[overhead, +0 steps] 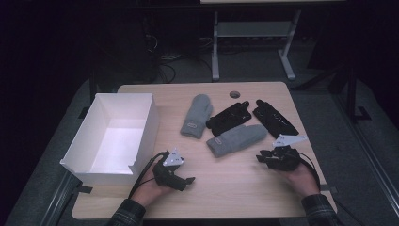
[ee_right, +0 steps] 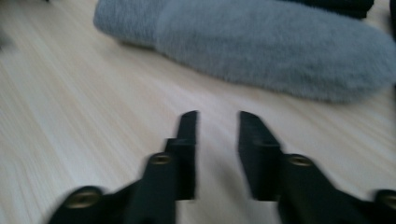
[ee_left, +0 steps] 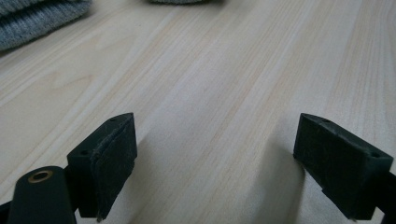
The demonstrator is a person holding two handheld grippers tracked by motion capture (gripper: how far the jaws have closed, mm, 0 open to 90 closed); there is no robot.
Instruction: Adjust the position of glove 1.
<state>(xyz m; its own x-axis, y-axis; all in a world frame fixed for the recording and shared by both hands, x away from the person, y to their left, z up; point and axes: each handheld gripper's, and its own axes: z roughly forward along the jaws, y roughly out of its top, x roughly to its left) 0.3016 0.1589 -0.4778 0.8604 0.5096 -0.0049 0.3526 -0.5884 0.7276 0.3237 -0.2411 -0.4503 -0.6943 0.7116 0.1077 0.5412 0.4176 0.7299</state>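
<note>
While the left gripper (overhead: 187, 180) is resting low over the bare worktop (overhead: 235, 188) with its jaws standing wide apart and holding nothing, the right gripper (overhead: 260, 157) is pointing at the nearer grey mitten (overhead: 236, 139), its jaws narrowed to a small gap with nothing between them. That mitten is lying flat on the worktop just ahead of the right gripper, beside a black glove (overhead: 229, 117).

Grey mittens (overhead: 196, 116), black gloves (overhead: 275, 118), a white box (overhead: 141, 123), pale wooden table (overhead: 226, 188).
</note>
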